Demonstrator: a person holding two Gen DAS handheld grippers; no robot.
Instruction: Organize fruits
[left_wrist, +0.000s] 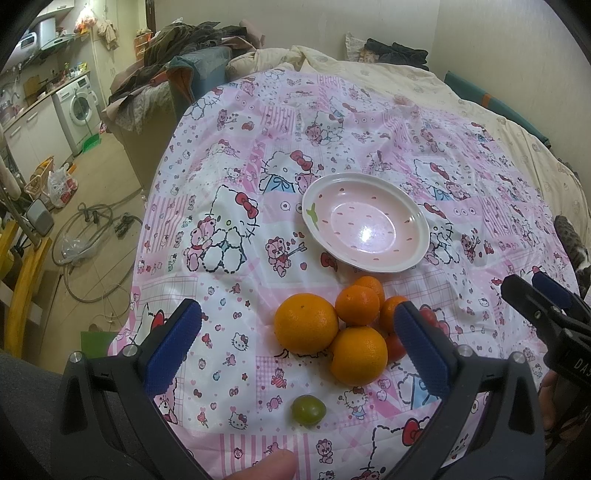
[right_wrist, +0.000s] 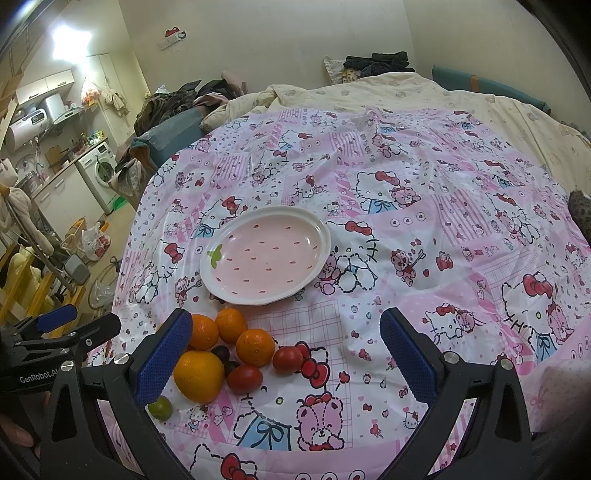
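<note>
1. Nothing is sorted yet, as far as I can judge; the pink plate (left_wrist: 365, 229) lies bare on the patterned cloth (left_wrist: 229, 177), and every fruit sits in a cluster on the cloth just short of the plate's near rim.
2. The cluster holds a large orange (left_wrist: 306, 322), a second large orange (left_wrist: 358, 355), smaller mandarins (left_wrist: 357, 305) behind them, and red tomatoes (right_wrist: 244, 378) on the far side; a small green fruit (left_wrist: 308, 406) lies alone, nearer me; all of it is left to move.
3. My left gripper (left_wrist: 295, 347) hovers over the cluster with its jaws spread wide and nothing between them; the oranges sit in the gap, untouched.
4. My right gripper (right_wrist: 286, 363) hangs to the right of the fruit, equally wide and empty; its left finger (right_wrist: 162, 360) overlaps the oranges in its own view, though I cannot tell whether it touches them.
</note>
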